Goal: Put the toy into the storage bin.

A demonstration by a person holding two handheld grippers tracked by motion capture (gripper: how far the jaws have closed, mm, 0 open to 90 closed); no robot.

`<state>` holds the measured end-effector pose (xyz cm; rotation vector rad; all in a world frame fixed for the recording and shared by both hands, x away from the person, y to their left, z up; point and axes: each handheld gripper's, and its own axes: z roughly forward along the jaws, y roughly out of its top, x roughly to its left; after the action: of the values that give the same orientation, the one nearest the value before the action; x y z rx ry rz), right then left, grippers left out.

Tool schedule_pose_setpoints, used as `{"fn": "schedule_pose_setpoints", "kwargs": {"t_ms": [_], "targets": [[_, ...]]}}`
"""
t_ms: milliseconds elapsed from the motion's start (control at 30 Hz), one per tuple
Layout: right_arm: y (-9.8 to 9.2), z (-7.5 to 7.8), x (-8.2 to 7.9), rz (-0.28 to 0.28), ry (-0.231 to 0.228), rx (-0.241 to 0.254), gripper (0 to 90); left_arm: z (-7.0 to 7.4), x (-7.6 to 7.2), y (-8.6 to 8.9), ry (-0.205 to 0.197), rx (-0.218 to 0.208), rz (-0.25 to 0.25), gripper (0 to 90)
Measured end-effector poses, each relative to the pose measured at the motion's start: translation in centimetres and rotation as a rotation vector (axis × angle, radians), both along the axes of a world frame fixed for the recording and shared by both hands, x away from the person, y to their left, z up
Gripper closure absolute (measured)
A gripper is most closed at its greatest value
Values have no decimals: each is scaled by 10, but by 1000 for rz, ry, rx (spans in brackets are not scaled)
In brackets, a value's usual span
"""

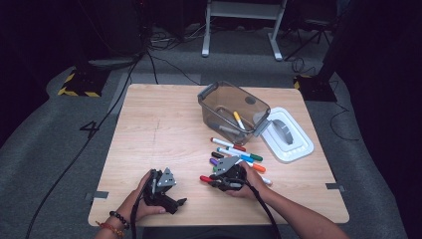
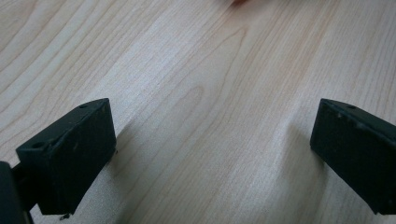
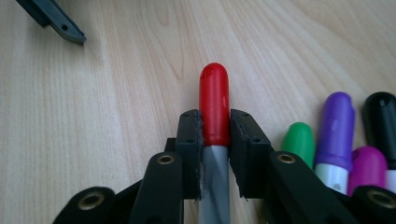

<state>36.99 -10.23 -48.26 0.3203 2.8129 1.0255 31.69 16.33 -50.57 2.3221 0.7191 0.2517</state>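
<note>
The right gripper view showed what the high view blurred: the right gripper (image 3: 215, 126) had its jaws clamped on the red marker (image 3: 214, 102), pads pressed to both sides where the red cap met the grey barrel, the cap poking out ahead of them. Beside it in that view lay four more caps: green (image 3: 299, 140), purple (image 3: 337, 126), black (image 3: 384, 116) and magenta (image 3: 369, 165).

The high view gave the wider layout: the red marker (image 1: 205, 179) low over the table (image 1: 149, 129) at the near edge of a loose pile of markers (image 1: 239, 152), roughly eight, though they overlapped too much to count surely. Behind the pile stood one clear bin (image 1: 231, 112) with a yellow marker (image 1: 239, 120) inside, and one white lid (image 1: 288, 137) just right of it.

The left gripper (image 2: 212, 154) rested apart on bare wood, jaws wide, holding nothing.
</note>
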Motion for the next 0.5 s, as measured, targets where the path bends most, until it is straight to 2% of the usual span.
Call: {"fn": "schedule_pose_setpoints", "kwargs": {"t_ms": [200,367,500], "targets": [[-13,19,-1,-11,-17,74,749,0,0,0,0,0,-1,5],[-22,34,-1,-25,-9,132,749,0,0,0,0,1,-3,5],[-29,48,-1,-35,-38,167,749,0,0,0,0,0,-4,5]]}}
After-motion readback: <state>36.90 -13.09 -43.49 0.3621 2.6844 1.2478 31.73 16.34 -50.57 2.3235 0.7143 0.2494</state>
